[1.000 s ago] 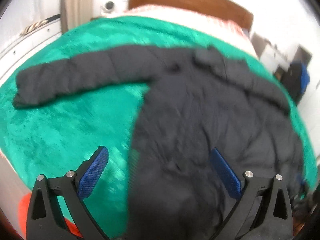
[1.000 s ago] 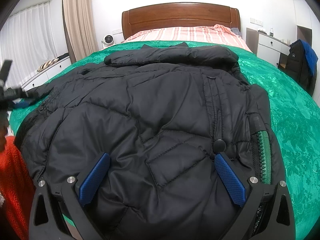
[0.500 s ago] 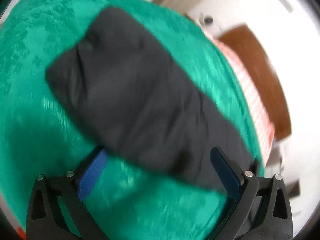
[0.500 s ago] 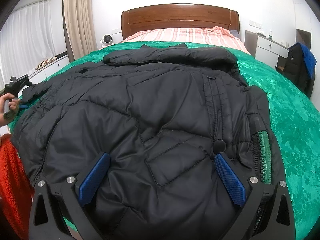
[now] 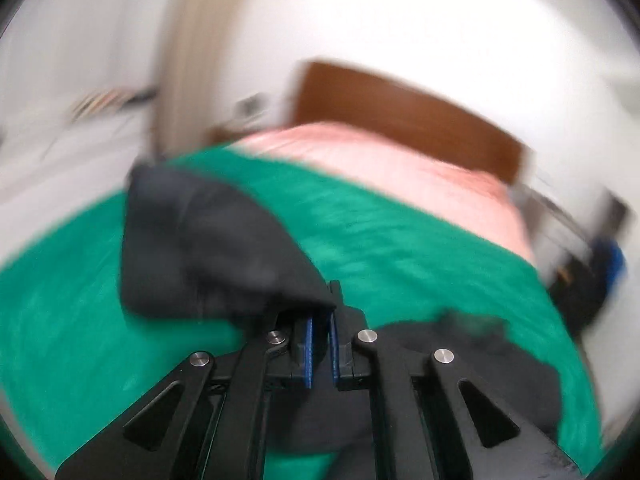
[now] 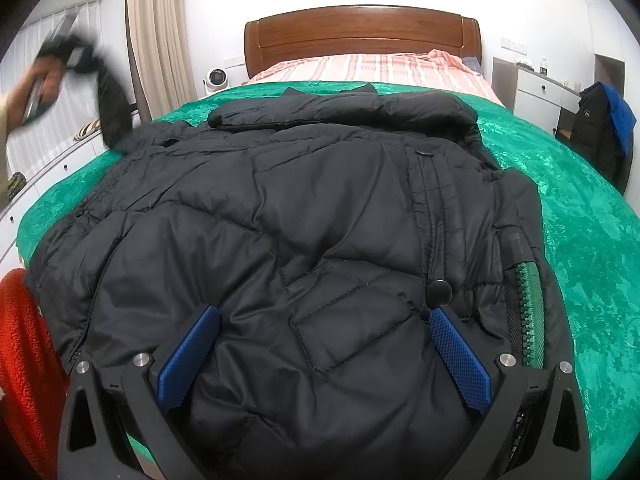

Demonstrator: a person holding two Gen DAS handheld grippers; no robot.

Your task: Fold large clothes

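Now, L claw (image 5: 320, 350): pinched tight on jacket sleeve (image 5: 208, 252), lifted off bed.
R claw (image 6: 324, 354): jaws wide, nothing gripped, over jacket (image 6: 280, 240).
Jacket: spread on green bedspread (image 6: 592, 240).

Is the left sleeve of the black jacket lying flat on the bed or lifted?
Lifted: the sleeve hangs from the shut left gripper, above the green bedspread.
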